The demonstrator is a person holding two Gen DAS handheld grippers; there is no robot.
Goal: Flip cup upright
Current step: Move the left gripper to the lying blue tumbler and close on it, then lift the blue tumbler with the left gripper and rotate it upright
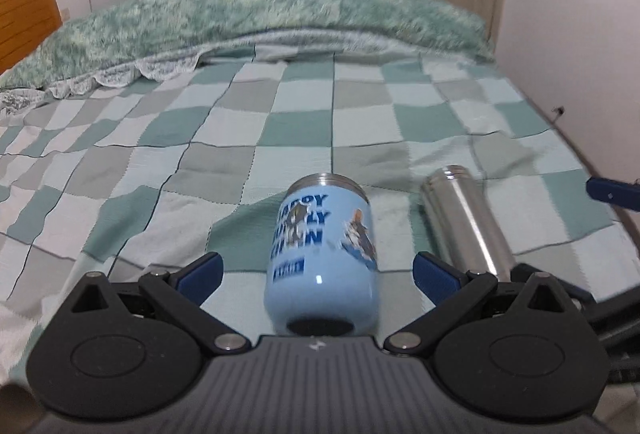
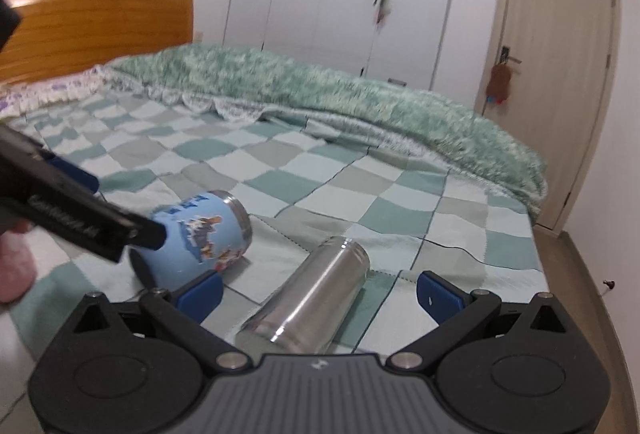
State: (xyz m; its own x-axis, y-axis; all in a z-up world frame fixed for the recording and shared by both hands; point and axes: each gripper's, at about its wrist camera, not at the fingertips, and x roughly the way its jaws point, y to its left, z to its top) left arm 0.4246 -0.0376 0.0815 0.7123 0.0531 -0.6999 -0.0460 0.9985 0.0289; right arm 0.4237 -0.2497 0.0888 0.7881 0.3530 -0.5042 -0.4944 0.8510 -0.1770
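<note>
Blue cup (image 1: 324, 258) lies on its side on the bed (image 1: 240, 137), lower centre, axis along your left claw (image 1: 318, 274), base toward it. Both claws spread, empty; right claw (image 2: 320, 294) straddles the steel bottle (image 2: 312, 298).

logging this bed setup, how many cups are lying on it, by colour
blue cup: 1, on its side between the open left gripper fingers
steel cup: 1, on its side between the open right gripper fingers
total: 2 cups on the bed
</note>
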